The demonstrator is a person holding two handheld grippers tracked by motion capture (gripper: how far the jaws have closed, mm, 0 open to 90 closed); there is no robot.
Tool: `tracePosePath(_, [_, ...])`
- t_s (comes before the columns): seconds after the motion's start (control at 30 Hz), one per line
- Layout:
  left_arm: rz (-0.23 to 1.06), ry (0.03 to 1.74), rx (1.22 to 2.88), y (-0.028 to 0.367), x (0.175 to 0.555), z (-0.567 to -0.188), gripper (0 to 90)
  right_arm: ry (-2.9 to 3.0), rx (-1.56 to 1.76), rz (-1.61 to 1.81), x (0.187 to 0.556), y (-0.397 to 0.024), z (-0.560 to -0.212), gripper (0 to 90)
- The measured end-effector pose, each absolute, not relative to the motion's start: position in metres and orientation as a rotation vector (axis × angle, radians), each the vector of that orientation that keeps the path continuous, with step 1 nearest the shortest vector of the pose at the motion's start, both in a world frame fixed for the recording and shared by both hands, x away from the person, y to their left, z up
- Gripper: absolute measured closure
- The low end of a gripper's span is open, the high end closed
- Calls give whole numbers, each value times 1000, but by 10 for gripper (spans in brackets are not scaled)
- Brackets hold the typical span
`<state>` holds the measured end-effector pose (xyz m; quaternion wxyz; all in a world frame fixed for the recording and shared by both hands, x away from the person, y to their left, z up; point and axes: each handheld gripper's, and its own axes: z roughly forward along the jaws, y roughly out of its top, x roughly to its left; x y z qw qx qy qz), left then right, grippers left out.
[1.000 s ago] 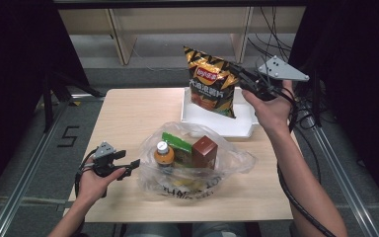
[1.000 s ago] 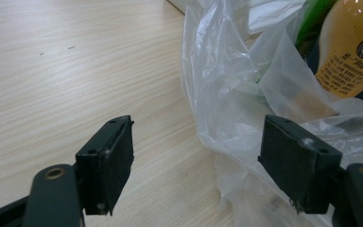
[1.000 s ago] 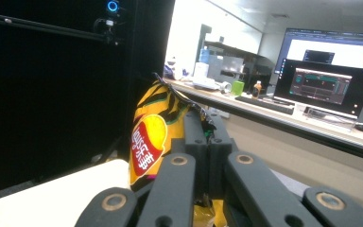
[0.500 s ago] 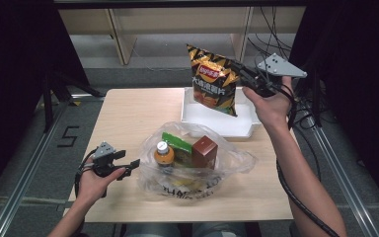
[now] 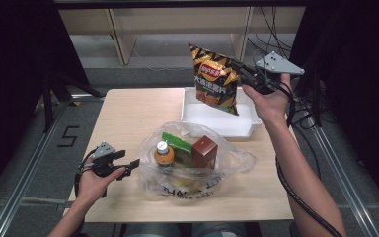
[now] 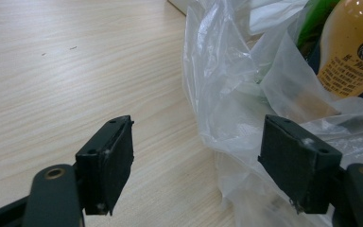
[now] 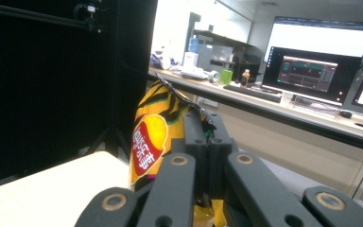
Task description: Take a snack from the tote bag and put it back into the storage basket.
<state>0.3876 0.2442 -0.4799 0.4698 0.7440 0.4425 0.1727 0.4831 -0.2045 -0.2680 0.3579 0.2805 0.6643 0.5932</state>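
Observation:
A black and yellow chip bag (image 5: 216, 78) hangs in the air above the white tray (image 5: 192, 114) at the table's back right. My right gripper (image 5: 243, 74) is shut on the bag's upper right edge; in the right gripper view the jaws pinch the chip bag (image 7: 153, 137) at the right gripper (image 7: 207, 130). My left gripper (image 5: 134, 162) rests low on the table at the front left, open, beside a clear plastic bag (image 5: 232, 160). That plastic bag (image 6: 246, 85) holds an orange bottle (image 5: 164, 153), a green packet (image 5: 177, 143) and a brown carton (image 5: 205, 150). Nothing sits between the left gripper (image 6: 201, 163) pads.
The wooden table (image 5: 128, 113) has bare room at its back left. Metal rails (image 5: 24, 182) run along both sides on the floor. A cable (image 5: 296, 197) trails from the right gripper along the forearm. Desks with monitors (image 7: 312, 66) stand in the background of the right gripper view.
The chip bag has risen a little and swung slightly right with my right gripper. The left hand has stayed where it was.

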Motion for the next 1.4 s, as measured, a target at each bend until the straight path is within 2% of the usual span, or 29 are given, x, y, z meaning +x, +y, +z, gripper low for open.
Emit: tracePosePath(1.4, [422,1089,1826,244,388,-480,259,1750,809,1456,525,-212,-283,900])
